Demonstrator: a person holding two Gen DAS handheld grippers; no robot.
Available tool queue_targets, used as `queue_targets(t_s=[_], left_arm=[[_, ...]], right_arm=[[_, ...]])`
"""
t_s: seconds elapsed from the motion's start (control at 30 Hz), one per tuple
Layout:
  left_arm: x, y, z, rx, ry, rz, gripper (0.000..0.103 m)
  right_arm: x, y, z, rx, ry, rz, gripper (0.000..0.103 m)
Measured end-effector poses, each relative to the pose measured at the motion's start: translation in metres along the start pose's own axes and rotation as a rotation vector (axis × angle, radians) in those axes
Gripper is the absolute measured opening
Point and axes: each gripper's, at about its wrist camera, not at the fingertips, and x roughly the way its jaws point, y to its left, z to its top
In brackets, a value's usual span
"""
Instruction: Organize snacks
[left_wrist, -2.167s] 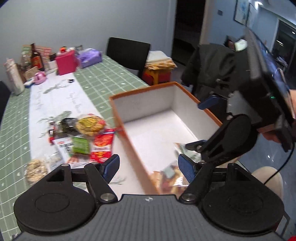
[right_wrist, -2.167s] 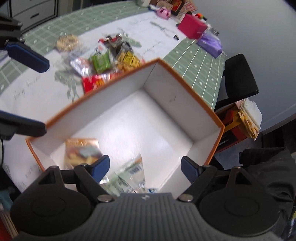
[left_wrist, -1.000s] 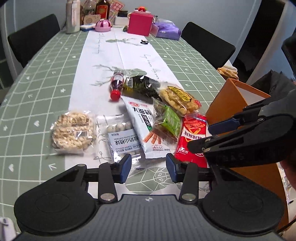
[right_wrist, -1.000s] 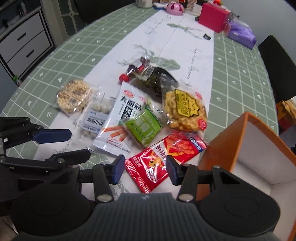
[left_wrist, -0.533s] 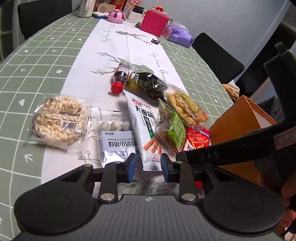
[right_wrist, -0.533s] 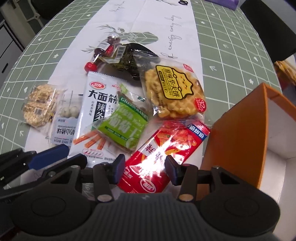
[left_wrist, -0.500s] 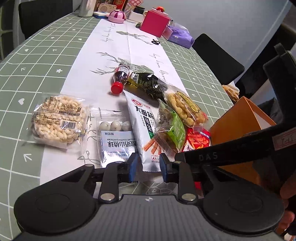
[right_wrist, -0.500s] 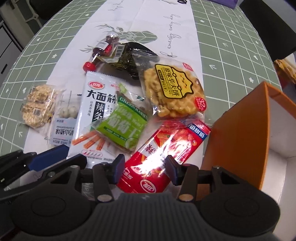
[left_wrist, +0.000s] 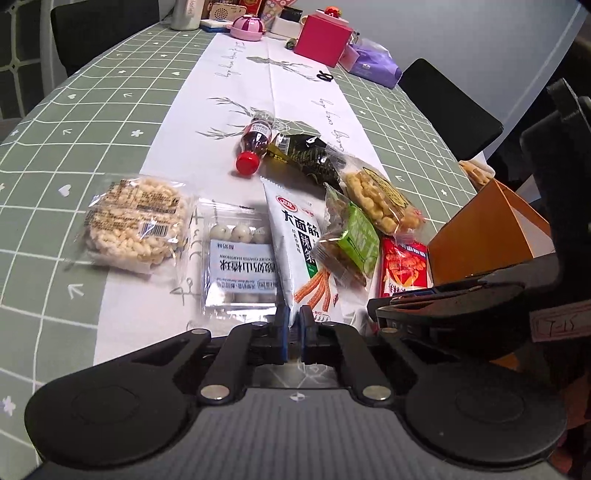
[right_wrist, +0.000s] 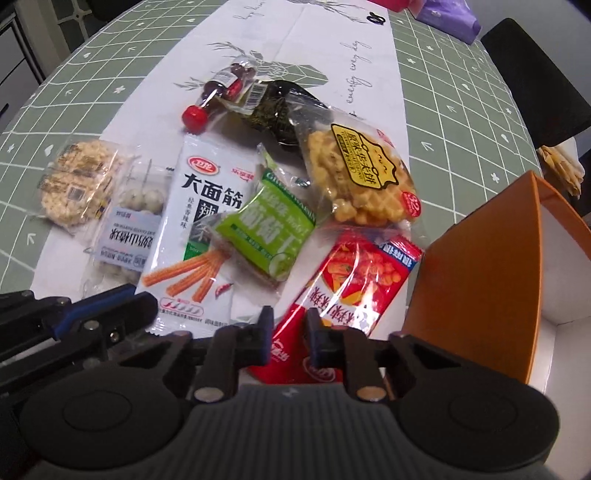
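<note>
Several snack packs lie on the white table runner. My left gripper (left_wrist: 293, 332) is shut on the near edge of the white spicy-stick packet (left_wrist: 299, 240), which also shows in the right wrist view (right_wrist: 207, 221). My right gripper (right_wrist: 288, 336) has its jaws narrowed around the near end of the red snack packet (right_wrist: 351, 284), still slightly apart. A green raisin pack (right_wrist: 266, 229), a yellow puff pack (right_wrist: 362, 173), a rice cracker pack (left_wrist: 136, 221) and a clear ball-snack pack (left_wrist: 240, 269) lie around. The orange box (right_wrist: 476, 280) stands at the right.
A small red-capped bottle (left_wrist: 255, 144) and a dark seaweed pack (left_wrist: 310, 155) lie farther along the runner. A pink box (left_wrist: 321, 37), a purple pack (left_wrist: 373, 66) and bottles stand at the far end. Black chairs (left_wrist: 447, 107) flank the green checked table.
Both grippers left the orange box and dropped to the snack pile. The left jaws closed on the white packet's edge. The right jaws narrowed around the red packet's end.
</note>
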Motion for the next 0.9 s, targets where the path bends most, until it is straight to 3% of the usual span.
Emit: queue_targets(t_s=[0.13,0.3,0.57,0.8,0.9], left_arm=[[-0.013,-0.003,-0.011,0.022,0.004,0.03,0.005],[-0.033,-0.002,-0.028,0.046,0.012,0.06,0.004],[-0.057,0.006,-0.064,0.08,0.077,0.082,0.005],[-0.072,0.012,-0.079,0.146,0.127,0.132,0.005],[-0.076,0.012,-0.083,0.175,0.141,0.15,0.006]], right_arm=[[-0.006,0.004,-0.011,-0.016,-0.007,0.041,0.005],[-0.017,0.017,-0.034,-0.061,0.006,0.104,0.004],[-0.035,0.034,-0.073,-0.18,0.087,0.23,0.003],[-0.04,0.041,-0.09,-0.264,0.122,0.238,0.003],[-0.042,0.04,-0.089,-0.26,0.132,0.247,0.009]])
